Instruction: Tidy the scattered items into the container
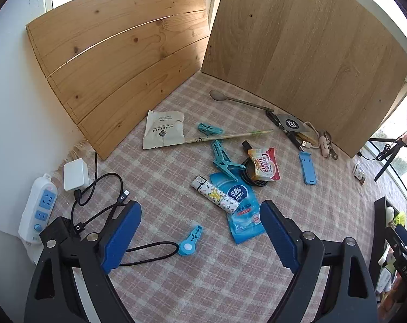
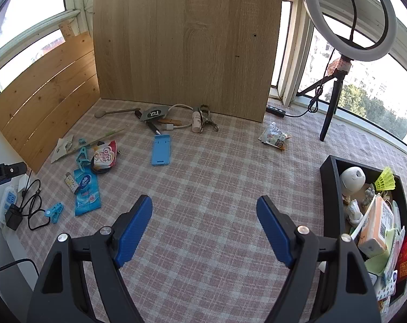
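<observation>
Scattered items lie on a pink checked cloth. In the left wrist view, my open, empty left gripper hovers over a small blue clip, just short of a blue Vinda tissue pack and a patterned lighter. Beyond lie teal clothes pegs, a Coffee-mate sachet, a blue phone stand, chopsticks and a spoon. My right gripper is open and empty above bare cloth. The black container, holding several items, is at its right.
Two wooden boards stand upright behind the items. A white power strip, charger and black cables lie at the left. A ring light on a tripod and a snack packet stand at the right.
</observation>
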